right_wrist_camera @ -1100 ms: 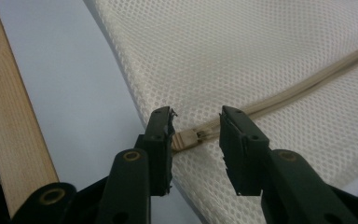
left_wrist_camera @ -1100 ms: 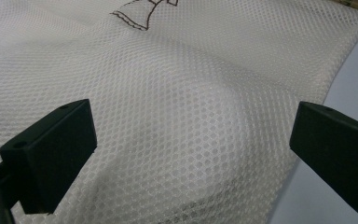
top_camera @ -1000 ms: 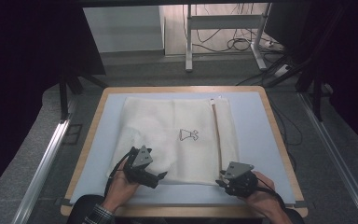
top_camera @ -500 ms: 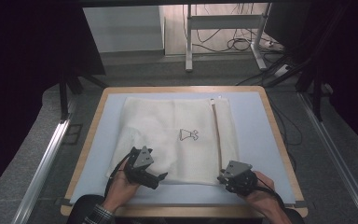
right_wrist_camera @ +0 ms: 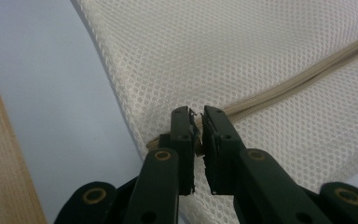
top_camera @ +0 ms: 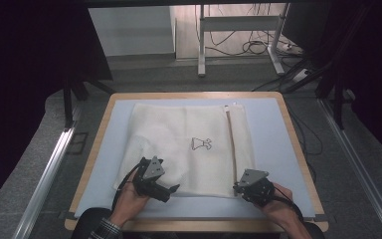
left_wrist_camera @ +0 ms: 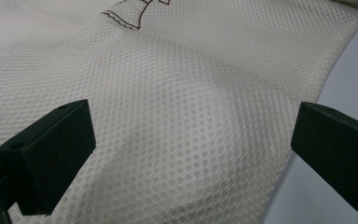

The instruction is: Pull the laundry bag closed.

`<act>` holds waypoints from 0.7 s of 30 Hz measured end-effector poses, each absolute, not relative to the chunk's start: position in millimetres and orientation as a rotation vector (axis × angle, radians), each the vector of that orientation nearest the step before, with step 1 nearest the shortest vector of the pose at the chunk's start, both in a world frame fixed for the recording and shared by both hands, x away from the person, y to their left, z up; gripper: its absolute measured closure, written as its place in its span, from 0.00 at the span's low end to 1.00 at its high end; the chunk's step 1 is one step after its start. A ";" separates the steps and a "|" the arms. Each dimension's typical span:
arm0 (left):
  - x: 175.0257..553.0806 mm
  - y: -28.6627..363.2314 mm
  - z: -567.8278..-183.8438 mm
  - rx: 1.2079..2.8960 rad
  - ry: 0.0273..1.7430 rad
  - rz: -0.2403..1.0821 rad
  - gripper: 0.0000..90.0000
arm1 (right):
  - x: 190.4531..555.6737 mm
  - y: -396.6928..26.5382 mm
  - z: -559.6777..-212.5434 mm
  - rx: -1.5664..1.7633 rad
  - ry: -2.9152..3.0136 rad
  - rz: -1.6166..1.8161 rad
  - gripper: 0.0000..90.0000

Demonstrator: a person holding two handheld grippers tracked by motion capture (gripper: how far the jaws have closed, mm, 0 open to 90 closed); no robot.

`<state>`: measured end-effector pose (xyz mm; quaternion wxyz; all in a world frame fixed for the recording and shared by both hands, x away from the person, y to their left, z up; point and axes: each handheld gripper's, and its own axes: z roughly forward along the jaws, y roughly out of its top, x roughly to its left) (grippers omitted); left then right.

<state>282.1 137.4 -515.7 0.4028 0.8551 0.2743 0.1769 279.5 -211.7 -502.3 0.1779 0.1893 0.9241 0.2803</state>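
A white mesh bag (top_camera: 189, 149) lies flat on the pale blue mat (top_camera: 273, 129), with a small dark emblem (top_camera: 201, 144) in its middle and a tan zipper (top_camera: 231, 144) running down its right side. My left gripper (top_camera: 171, 189) hovers open over the bag's near left corner; in the left gripper view its jaws stand wide apart above the mesh (left_wrist_camera: 191, 140). My right gripper (top_camera: 239, 189) is at the near right corner. Its jaws have just been closing and now pinch the bag's edge at the zipper's end (right_wrist_camera: 199, 116). The zipper (right_wrist_camera: 298, 79) runs off to the upper right.
A wooden rim (top_camera: 298, 149) frames the mat, and blue mat shows on both sides of the bag. Beyond the table stand desk legs (top_camera: 201, 40) with cables (top_camera: 248, 47) on the floor. Metal rails (top_camera: 49, 169) run along the floor at either side.
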 end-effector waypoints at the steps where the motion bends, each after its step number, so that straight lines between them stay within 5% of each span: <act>1: 282.1 137.4 -515.7 2.160 0.693 0.447 0.00 | 280.0 -211.4 -502.7 0.533 2.617 0.786 0.92; 21: 281.1 117.9 -513.3 2.159 0.695 0.303 0.02 | 284.4 -211.9 -504.2 0.570 2.654 0.784 0.95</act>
